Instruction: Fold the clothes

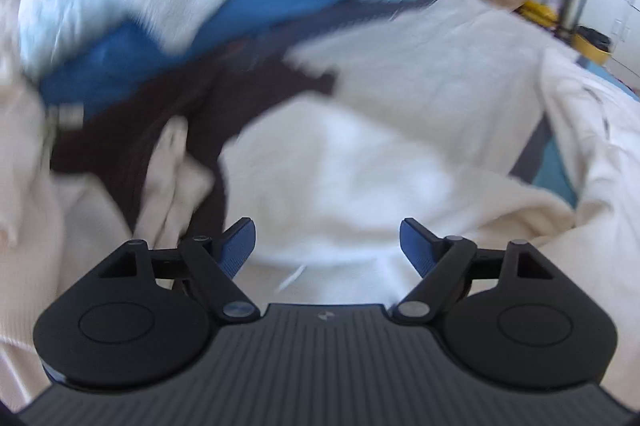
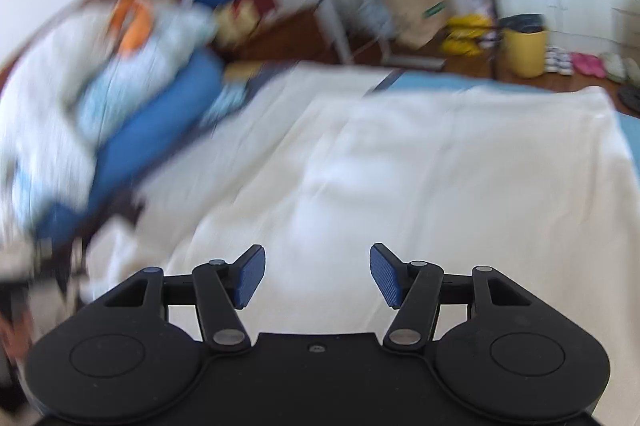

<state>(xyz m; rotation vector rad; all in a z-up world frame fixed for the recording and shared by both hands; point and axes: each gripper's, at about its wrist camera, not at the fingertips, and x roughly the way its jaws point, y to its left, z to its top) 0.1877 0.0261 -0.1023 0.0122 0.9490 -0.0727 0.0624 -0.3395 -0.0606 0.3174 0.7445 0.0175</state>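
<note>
**Both grippers empty above the cream cloth**

While both views are smeared by blur, the jaws read clearly. The left gripper stands wide with nothing between its blue pads; the cream cloth lies spread ahead of and below them. The right gripper is also parted and empty, over the same cloth. A blue bundle lies far left of the jaws, a yellow bin far ahead right.

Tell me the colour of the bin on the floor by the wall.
Yellow bin, with a dark liner at its rim; clearest in the right wrist view.
</note>
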